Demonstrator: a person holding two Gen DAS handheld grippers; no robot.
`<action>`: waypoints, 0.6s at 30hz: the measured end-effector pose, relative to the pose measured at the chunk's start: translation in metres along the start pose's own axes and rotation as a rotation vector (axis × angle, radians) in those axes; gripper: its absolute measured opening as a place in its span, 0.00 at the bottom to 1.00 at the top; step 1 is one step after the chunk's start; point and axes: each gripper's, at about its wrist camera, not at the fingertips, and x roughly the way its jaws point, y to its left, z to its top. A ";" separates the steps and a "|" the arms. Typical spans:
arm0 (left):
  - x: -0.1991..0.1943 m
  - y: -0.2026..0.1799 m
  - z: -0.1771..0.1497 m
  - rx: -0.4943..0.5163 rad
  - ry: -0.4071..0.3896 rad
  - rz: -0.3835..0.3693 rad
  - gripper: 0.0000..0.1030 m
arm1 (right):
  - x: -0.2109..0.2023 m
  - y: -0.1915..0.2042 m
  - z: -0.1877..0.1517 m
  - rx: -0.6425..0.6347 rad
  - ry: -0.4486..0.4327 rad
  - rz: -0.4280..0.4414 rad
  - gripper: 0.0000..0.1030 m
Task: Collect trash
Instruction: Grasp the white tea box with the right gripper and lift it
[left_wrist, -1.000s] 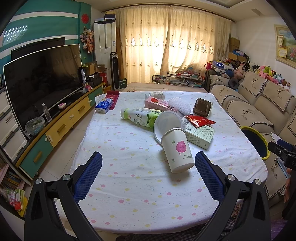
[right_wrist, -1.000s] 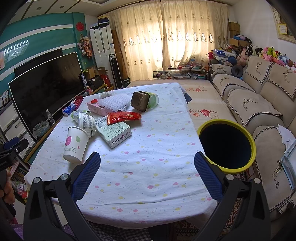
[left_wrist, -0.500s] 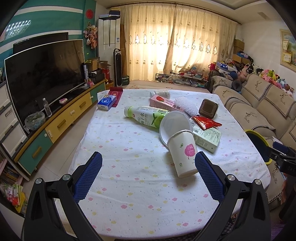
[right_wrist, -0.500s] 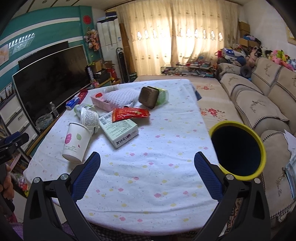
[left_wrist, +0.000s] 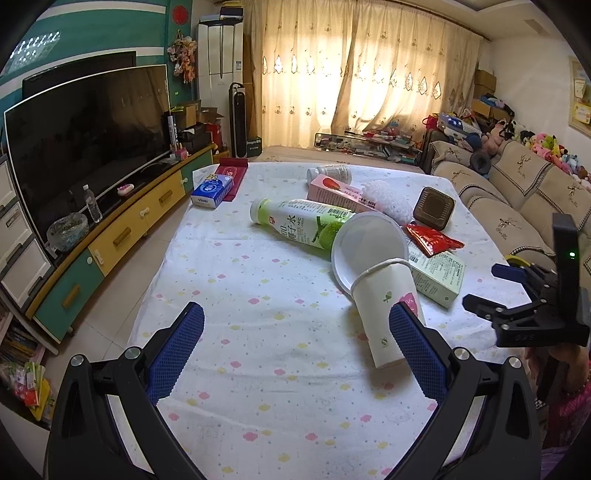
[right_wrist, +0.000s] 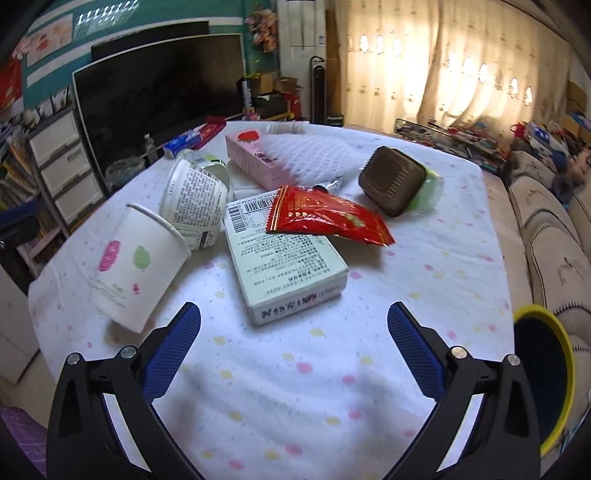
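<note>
Left to right on the white spotted tablecloth (right_wrist: 332, 387): white paper cup with pink and green prints (right_wrist: 136, 266), tipped on its side at the left edge, rim leaning against a white printed tub (right_wrist: 194, 201) that also lies tipped. Next, a pale green flat carton with barcode (right_wrist: 284, 266), a red foil snack packet (right_wrist: 328, 218) lying over its far end. Behind them a pink strawberry carton (right_wrist: 251, 158) and white foam mesh sleeve (right_wrist: 310, 155); further right a brown square ridged lid (right_wrist: 393, 181). Off the table's right side – a dark bin with yellow rim (right_wrist: 543, 373), low beside the beige sofa.

Left wrist view also shows a green-and-white drink bottle (left_wrist: 303, 223) on its side, behind the tub.

Left gripper (left_wrist: 295, 350) – blue pads wide apart, empty, hovering over bare cloth near the cup. Right gripper (right_wrist: 293, 350) likewise spread, nothing held, pointed at the green carton.

Progress: looks like the very start – all the trash is on the table, none visibly in the bin. Everything left to collect.
</note>
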 end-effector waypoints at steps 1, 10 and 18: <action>0.004 0.000 0.001 0.000 0.004 -0.001 0.96 | 0.007 -0.001 0.002 -0.019 0.019 0.001 0.94; 0.027 -0.004 0.006 0.000 0.033 -0.012 0.96 | 0.041 -0.009 0.014 -0.065 0.079 0.079 0.94; 0.032 -0.003 0.006 -0.004 0.039 -0.021 0.96 | 0.021 -0.008 0.011 -0.042 0.044 0.151 0.71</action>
